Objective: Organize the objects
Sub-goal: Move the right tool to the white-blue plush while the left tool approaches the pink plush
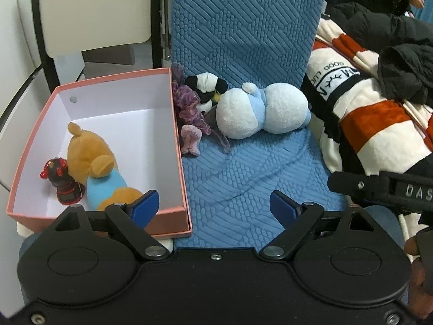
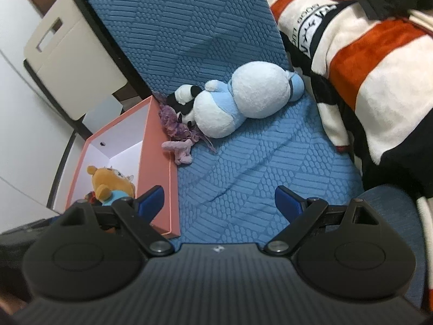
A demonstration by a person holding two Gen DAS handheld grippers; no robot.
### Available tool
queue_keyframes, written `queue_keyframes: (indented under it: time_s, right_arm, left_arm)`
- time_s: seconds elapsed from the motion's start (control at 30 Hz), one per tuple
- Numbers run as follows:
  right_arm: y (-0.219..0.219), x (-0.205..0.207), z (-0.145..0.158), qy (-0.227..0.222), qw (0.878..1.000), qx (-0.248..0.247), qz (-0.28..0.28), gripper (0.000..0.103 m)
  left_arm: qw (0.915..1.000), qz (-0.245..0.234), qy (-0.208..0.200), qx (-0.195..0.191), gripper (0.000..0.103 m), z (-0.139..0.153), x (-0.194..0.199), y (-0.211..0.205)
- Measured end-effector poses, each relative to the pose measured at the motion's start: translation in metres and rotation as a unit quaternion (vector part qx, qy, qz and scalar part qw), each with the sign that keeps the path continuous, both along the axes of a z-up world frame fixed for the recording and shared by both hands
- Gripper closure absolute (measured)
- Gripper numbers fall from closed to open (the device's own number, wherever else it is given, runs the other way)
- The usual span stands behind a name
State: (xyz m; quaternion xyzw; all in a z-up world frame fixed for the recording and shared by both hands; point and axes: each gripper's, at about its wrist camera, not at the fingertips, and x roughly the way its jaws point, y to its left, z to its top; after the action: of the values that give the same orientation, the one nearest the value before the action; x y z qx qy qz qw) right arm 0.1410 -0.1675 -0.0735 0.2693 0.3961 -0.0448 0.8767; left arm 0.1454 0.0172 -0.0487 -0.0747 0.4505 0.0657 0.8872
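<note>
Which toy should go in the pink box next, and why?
Probably the white-and-blue plush: move the right tool, open and empty, toward it. It lies nearest and unblocked on the blue mat, outside the pink box that already holds the orange bear.

Both wrist cams downward, sharing pink box (image 1: 178,146).

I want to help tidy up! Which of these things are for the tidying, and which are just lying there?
For the tidying:
pink box
orange bear and small black-and-red toy, already in the box
white-and-blue plush
panda plush
purple frilly toy
small pink toy

Just lying there:
striped blanket
black jacket
cream chair
</note>
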Motion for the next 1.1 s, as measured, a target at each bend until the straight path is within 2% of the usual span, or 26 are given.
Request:
queue_keyframes:
  time_s: [0.37,0.63,0.93,1.1]
  right_arm:
    - [-0.019,0.045,-0.023,0.019,0.995,0.080,-0.056,0.013]
    - [-0.033,0.080,-0.044,0.020,0.984,0.142,-0.102,0.013]
    - [-0.048,0.125,-0.074,0.032,0.972,0.187,-0.136,0.013]
    - [-0.056,0.147,-0.096,0.038,0.961,0.222,-0.162,0.013]
  left_arm:
    - [0.9970,-0.053,0.024,0.051,0.028,-0.018,0.053,-0.011]
    - [0.9902,-0.097,0.032,0.095,0.030,-0.034,0.093,-0.021]
    - [0.9769,-0.145,0.050,0.149,0.032,-0.063,0.131,-0.018]
    - [0.9677,-0.172,0.062,0.174,0.032,-0.078,0.150,-0.016]
